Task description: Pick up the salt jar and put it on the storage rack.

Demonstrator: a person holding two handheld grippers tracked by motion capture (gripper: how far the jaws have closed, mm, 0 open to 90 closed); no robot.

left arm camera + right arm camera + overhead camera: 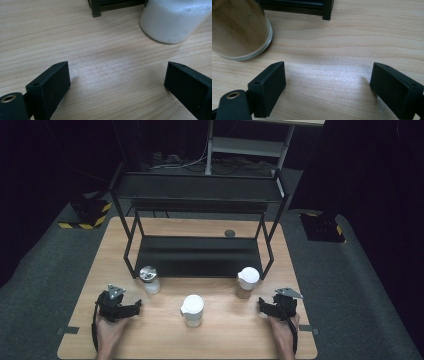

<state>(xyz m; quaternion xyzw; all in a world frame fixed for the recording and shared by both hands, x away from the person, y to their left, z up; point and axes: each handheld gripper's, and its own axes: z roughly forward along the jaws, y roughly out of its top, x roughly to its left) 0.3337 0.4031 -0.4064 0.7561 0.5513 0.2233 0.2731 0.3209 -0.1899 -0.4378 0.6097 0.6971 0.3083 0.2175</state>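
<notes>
L to R across the table (165, 347). Left gripper (134, 309) rests low near the front-left edge, jaws wide apart w/ nothing between them; in the left gripper view there's just bare wood between the two black pads (53, 82). The jar nearest it, the silver-lidded jar (149, 279), stands just ahead and to its right, at the rack's front-left leg. In the left gripper view that jar (172, 21) is cut off at top and right edge, so the lid is out of frame; body looks frosty white, contents hard to make out.

Centre: white-lidded jar (192, 310), upright, between the two grippers, well apart from both.

Right: brown-filled jar (246, 282) w/ white lid, upright by the rack's front-right leg. In the right gripper view it (239, 28) is cropped at top-left, brown powder visible thru glass. Right gripper (261, 306) sits just beside it, not touching; jaws released, empty.

Black rack (200, 255) at the back; shelves dark, detail hard to read. Small dark disc (229, 233) behind it, too small to identify.
</notes>
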